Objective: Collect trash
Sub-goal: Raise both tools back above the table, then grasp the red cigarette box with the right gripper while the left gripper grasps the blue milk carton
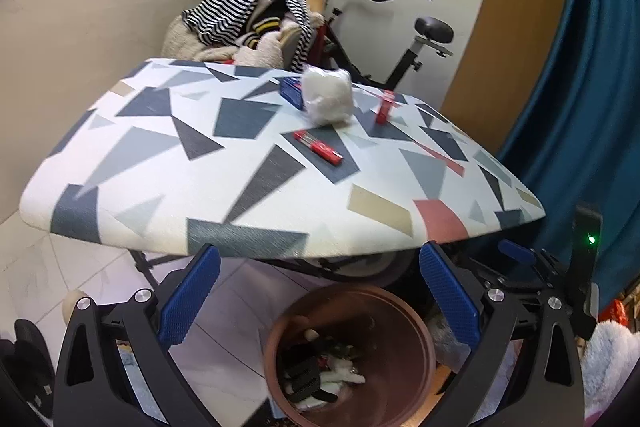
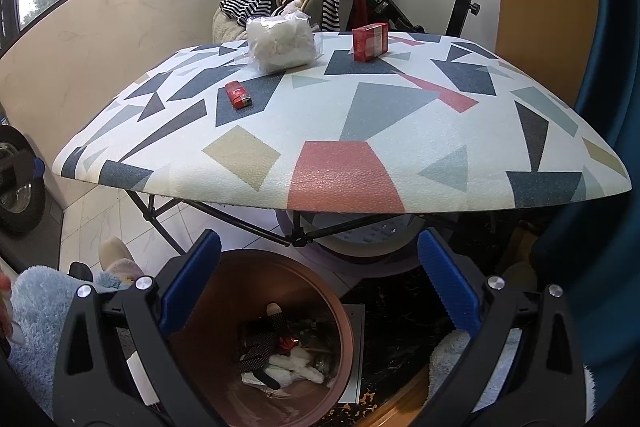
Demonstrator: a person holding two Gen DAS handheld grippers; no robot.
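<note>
A brown trash bin [image 1: 404, 311] stands on the floor below the table's front edge, holding dark and white scraps; it also shows in the right wrist view [image 2: 240, 283]. On the patterned table [image 1: 224, 187] lie a red lighter [image 1: 318, 147], a clear bag of white stuff [image 1: 328, 99], a red box [image 1: 385, 107] and a blue box [image 1: 291, 93]. The right wrist view shows the lighter [image 2: 237, 95], bag [image 2: 280, 43] and red box [image 2: 370, 41] too. My left gripper [image 1: 320, 287] and right gripper [image 2: 320, 279] are both open and empty, above the bin.
A chair piled with striped clothes [image 1: 248, 15] and an exercise bike [image 1: 400, 47] stand behind the table. A blue curtain [image 1: 580, 107] hangs at the right. Fluffy fabric [image 2: 40, 307] lies at the lower left in the right wrist view. Table legs [image 2: 240, 223] cross under the top.
</note>
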